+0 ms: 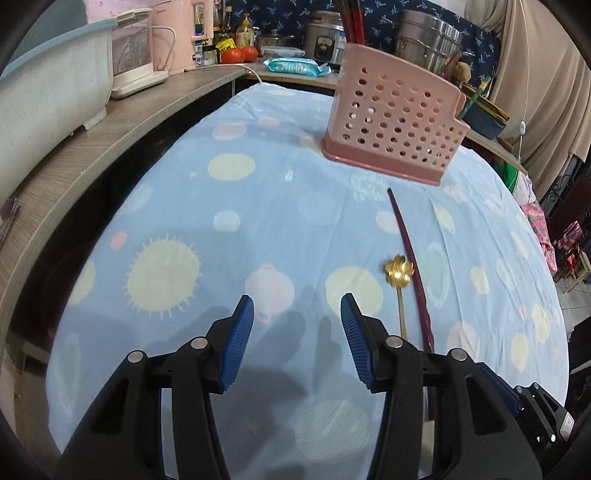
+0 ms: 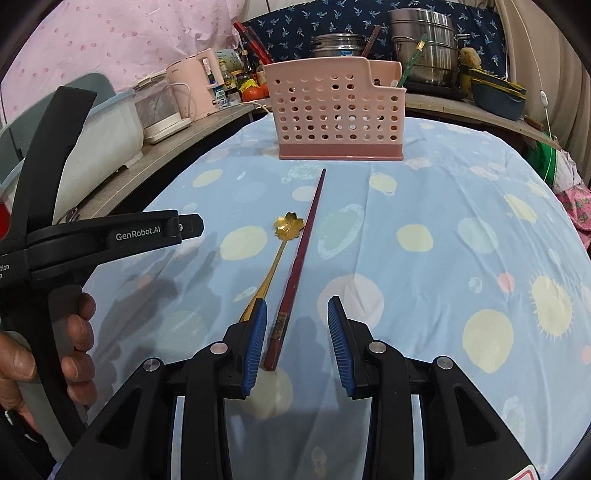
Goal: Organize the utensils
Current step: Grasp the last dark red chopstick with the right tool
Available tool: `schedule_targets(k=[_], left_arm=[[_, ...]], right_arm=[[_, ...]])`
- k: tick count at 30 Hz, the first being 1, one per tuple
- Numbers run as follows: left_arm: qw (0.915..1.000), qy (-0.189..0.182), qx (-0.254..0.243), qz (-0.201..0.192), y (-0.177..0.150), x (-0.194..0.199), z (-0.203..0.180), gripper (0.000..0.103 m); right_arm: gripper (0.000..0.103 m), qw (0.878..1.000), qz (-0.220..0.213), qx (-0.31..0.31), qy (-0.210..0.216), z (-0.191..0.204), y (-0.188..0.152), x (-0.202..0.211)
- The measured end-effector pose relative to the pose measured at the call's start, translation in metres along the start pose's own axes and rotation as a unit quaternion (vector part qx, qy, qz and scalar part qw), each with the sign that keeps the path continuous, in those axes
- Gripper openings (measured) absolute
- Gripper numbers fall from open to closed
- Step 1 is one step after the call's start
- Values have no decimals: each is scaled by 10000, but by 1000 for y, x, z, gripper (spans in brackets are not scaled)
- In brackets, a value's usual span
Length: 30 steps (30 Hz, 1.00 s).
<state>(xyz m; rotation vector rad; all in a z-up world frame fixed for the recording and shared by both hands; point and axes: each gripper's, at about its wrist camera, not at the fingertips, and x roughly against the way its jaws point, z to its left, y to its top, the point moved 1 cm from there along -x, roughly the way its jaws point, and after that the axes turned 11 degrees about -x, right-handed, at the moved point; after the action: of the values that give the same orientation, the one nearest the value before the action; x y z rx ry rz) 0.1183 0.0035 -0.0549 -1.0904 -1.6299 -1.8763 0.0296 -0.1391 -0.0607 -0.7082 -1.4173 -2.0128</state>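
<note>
A pink perforated utensil holder (image 1: 391, 122) stands upright at the far side of the blue patterned tablecloth (image 1: 207, 221); it also shows in the right wrist view (image 2: 336, 110). A dark red chopstick (image 2: 301, 258) and a gold flower-bowled spoon (image 2: 284, 236) lie side by side in front of the holder. My right gripper (image 2: 297, 314) is open, low over the chopstick's near end, which lies between its fingers. My left gripper (image 1: 297, 310) is open and empty, left of the spoon (image 1: 398, 275) and chopstick (image 1: 410, 254).
A wooden shelf (image 1: 122, 136) runs along the left with a pale blue tub (image 1: 48, 96), a pink kettle (image 1: 181, 33), bottles and tomatoes. Steel pots (image 2: 424, 40) and a teal box (image 2: 498, 96) stand behind the holder. The left gripper's body and a hand (image 2: 74, 332) fill the right view's left side.
</note>
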Motion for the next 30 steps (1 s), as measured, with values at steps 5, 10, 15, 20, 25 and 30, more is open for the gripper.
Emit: schedule_targets(k=[5, 10, 15, 20, 25, 30], left_arm=[[10000, -21, -15, 89, -8, -1, -3, 47], [9999, -14, -25, 145, -12, -2, -4, 47], [9998, -22, -27, 191, -16, -4, -5, 47], [9998, -39, -38, 205, -18, -4, -8, 51], [9997, -88, -90, 190, -19, -3, -11, 57], [9994, -281, -124, 171, -22, 0, -21, 64]], right_arm=[[33, 9999, 96, 28, -20, 3, -9, -5], [29, 9999, 127, 25, -89, 2, -12, -7], [22, 9998, 104, 49, -176, 1, -11, -7], [11, 9996, 53, 62, -276, -2, -11, -7], [7, 9995, 6, -27, -301, -8, -10, -6], [7, 9993, -53, -117, -349, -14, -8, -3]])
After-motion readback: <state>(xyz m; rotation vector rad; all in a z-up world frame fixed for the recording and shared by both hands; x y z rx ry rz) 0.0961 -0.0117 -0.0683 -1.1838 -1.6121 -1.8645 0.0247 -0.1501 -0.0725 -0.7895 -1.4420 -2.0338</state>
